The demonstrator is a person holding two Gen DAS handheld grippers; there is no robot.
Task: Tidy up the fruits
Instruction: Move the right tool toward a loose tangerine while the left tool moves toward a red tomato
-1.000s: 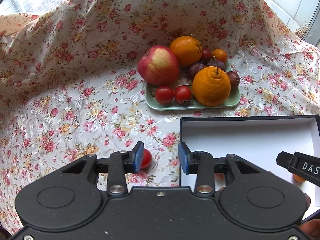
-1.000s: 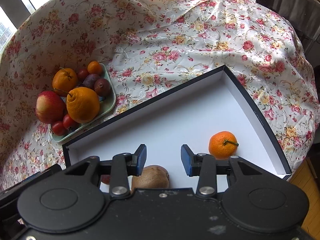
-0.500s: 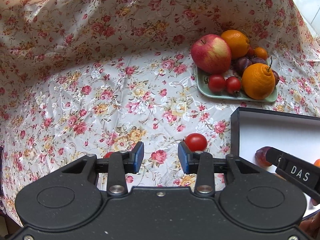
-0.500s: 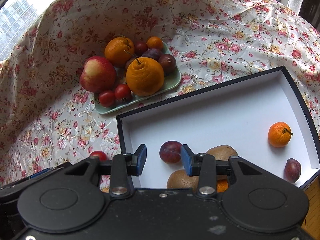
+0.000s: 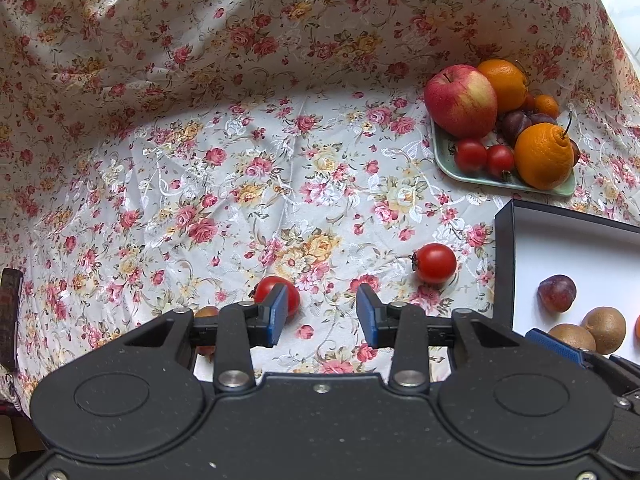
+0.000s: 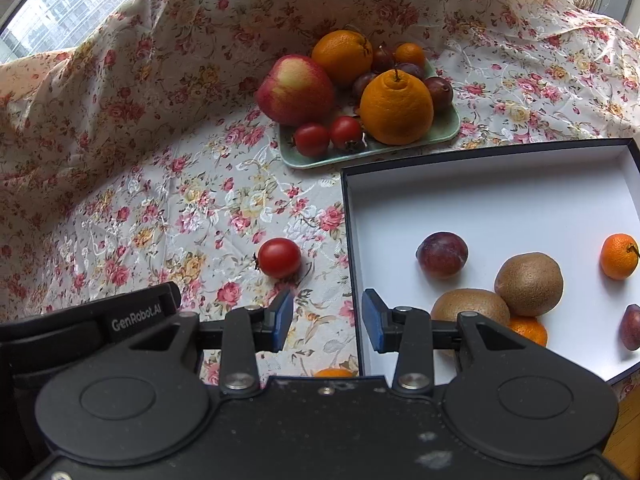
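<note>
A green tray [image 6: 444, 132] at the back holds an apple [image 6: 296, 90], two oranges, plums and two small tomatoes. To its right, the black box with a white floor [image 6: 500, 200] contains a plum [image 6: 442, 255], two kiwis [image 6: 529, 284] and a mandarin [image 6: 619, 256]. One tomato [image 5: 434, 263] lies loose on the floral cloth. A second tomato [image 5: 264, 290] sits partly behind a finger of my left gripper [image 5: 322, 316], which is open and empty. My right gripper [image 6: 328, 320] hangs open and empty over the box's left wall.
The floral cloth [image 5: 240, 184] rises in folds at the back and left. A small reddish fruit [image 5: 206, 312] peeks from behind the left gripper's finger. An orange fruit [image 6: 334, 372] shows just under the right gripper. The left gripper's body [image 6: 120, 316] crowds the right wrist view's lower left.
Both grippers have swung left. The tray and box slid right in the left wrist view and a second loose tomato appeared. The right gripper went from over the box floor to its left wall.
</note>
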